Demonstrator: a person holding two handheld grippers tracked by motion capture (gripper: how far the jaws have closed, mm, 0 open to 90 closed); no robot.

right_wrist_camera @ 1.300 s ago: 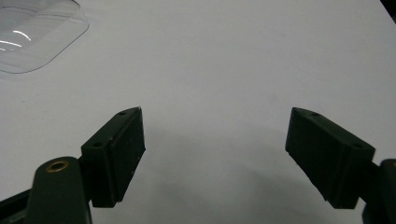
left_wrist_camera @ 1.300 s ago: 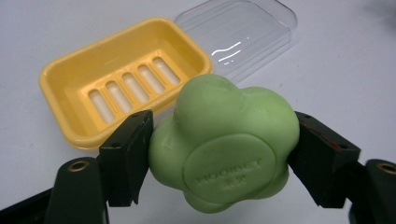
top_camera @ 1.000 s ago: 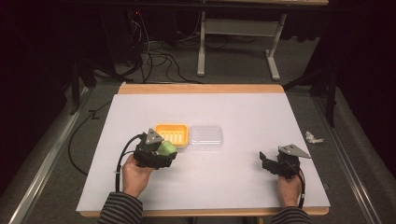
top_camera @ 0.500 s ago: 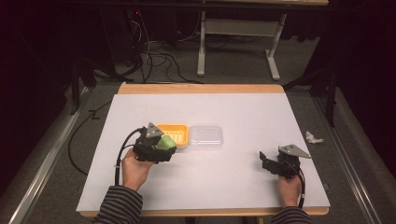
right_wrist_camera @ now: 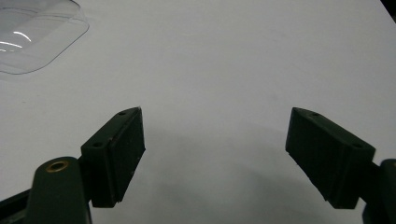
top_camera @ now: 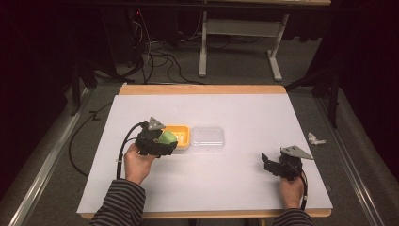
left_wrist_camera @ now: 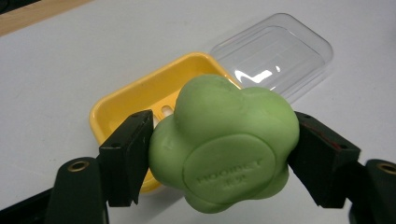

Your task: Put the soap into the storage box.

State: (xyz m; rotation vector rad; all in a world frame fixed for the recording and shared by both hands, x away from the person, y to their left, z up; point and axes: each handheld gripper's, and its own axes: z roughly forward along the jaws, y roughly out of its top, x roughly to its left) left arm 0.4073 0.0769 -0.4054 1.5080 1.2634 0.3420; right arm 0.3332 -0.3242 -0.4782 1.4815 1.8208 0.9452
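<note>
Pinching the lumpy green soap bar [left_wrist_camera: 224, 149] in the left hand-held gripper [top_camera: 157, 141], seemingly just above the yellow plastic soap dish [left_wrist_camera: 140, 100]. Resting the right hand-held gripper [right_wrist_camera: 212, 158] spread and empty. Leaving the clear plastic lid [left_wrist_camera: 275, 53] beside the dish, not yet fitted.

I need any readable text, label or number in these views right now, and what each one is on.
Green soap bar held in the left tool: an embossed round stamp, two lines; the upper looks like "HOORNEY" but is too faint to be sure, the lower is too small to read.
Yellow soap dish: none visible.
Clear lid: none visible.
Right tool: none visible.
</note>
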